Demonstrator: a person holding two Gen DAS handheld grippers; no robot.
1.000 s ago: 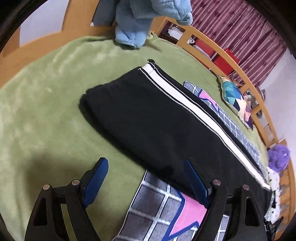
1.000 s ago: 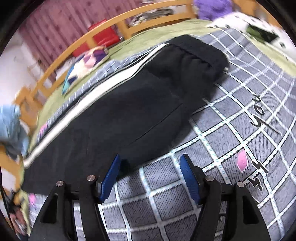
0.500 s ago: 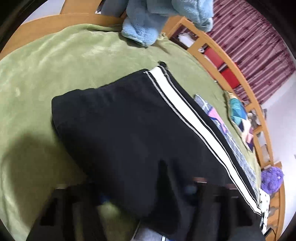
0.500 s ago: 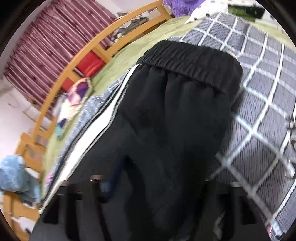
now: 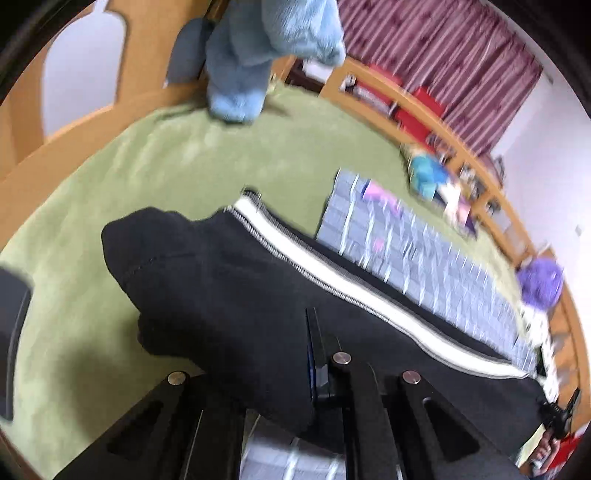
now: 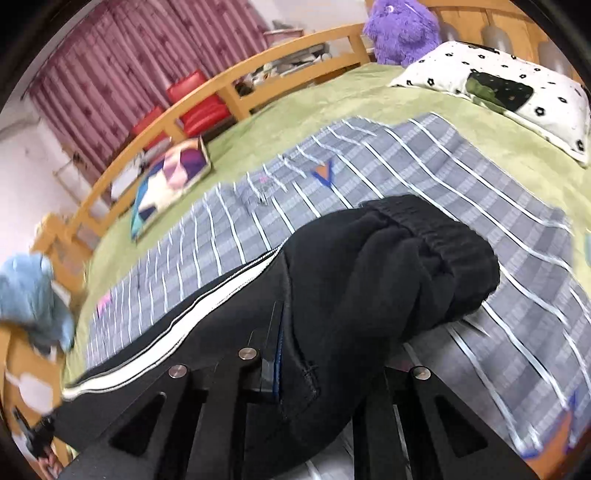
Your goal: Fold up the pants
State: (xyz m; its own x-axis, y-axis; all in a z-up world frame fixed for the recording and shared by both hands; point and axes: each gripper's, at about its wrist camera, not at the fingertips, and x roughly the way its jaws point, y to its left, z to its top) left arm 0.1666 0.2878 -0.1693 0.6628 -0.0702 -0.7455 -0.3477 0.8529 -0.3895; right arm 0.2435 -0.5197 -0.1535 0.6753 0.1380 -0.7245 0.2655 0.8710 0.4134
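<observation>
Left gripper (image 5: pixel 295 373): clamping the hem end of the black track pants (image 5: pixel 229 295). Right gripper (image 6: pixel 314 369): gripping their waistband end, fabric bunching above the grey checked sheet (image 6: pixel 424 158). Beyond: green blanket (image 5: pixel 166 166) covering the bed, wooden bed rail (image 6: pixel 207 107), maroon curtain (image 6: pixel 147 48) hanging behind.

From my left side, a green blanket (image 5: pixel 147 166) covers the bed, with a blue plush toy (image 5: pixel 251 55) at twelve o'clock. From my right, a grey checked sheet (image 6: pixel 424 158) lies across it, a purple plush (image 6: pixel 400 29) at one o'clock, a spotted pillow (image 6: pixel 517 88) at two, maroon curtains (image 6: pixel 147 48) at eleven.
</observation>
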